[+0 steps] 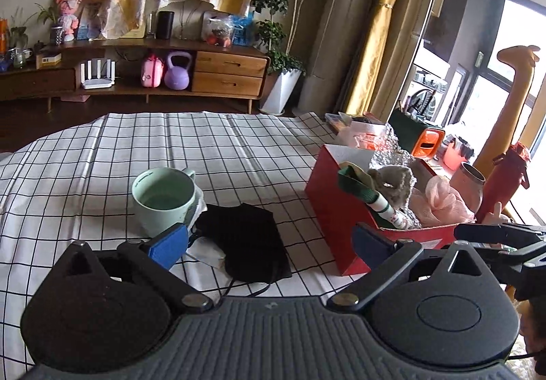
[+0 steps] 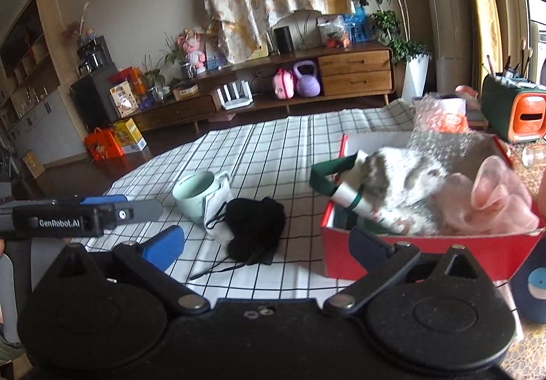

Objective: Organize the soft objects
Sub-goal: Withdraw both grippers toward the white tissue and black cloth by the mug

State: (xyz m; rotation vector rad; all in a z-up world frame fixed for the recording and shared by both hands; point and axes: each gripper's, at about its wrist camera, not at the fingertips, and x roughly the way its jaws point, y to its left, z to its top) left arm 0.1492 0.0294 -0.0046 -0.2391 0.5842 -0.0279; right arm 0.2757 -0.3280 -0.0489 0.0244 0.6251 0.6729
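A black face mask (image 1: 246, 240) (image 2: 256, 226) lies on the checked tablecloth, partly over a white mask (image 1: 206, 252) (image 2: 215, 209). A red box (image 1: 336, 209) (image 2: 426, 248) to the right holds a grey plush (image 1: 392, 187) (image 2: 402, 175), a pink mesh puff (image 1: 442, 204) (image 2: 491, 206), a green strap and a tube. My left gripper (image 1: 271, 240) is open and empty, low over the black mask. My right gripper (image 2: 269, 243) is open and empty, between the mask and the box.
A mint-green mug (image 1: 163, 197) (image 2: 198, 194) stands left of the masks. Behind the box are bubble wrap, an orange-green container (image 1: 425, 141) (image 2: 522, 112), a red bottle (image 1: 505, 178) and a metal cup. A wooden sideboard stands beyond the table.
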